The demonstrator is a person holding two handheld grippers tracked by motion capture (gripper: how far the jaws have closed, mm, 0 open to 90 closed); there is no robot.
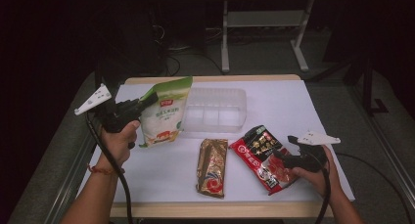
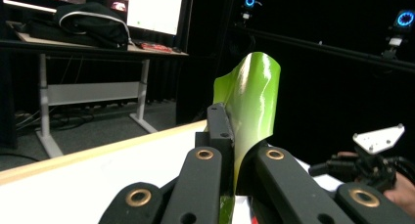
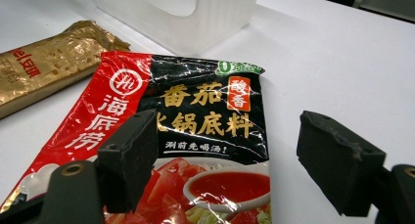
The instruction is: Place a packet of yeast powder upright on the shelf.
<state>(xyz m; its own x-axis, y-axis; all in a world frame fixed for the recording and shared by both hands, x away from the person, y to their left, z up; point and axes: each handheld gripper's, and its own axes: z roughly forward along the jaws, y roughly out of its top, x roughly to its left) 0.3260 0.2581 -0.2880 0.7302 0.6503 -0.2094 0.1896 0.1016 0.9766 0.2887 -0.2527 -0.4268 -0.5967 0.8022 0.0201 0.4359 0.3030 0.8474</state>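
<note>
Your left gripper (image 1: 149,100) is clamped on the top edge of the green-and-white pouch (image 1: 164,114), held upright beside the clear plastic tray (image 1: 215,109). Your right gripper's (image 3: 222,150) jaws are spread over the red hotpot-base packet (image 1: 262,155), lying flat and diagonal.

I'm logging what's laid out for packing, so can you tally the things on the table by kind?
Food packets: 3, namely the green and white pouch, the gold packet and the red and black soup base packet
Clear plastic bins: 1
Total: 4
</note>
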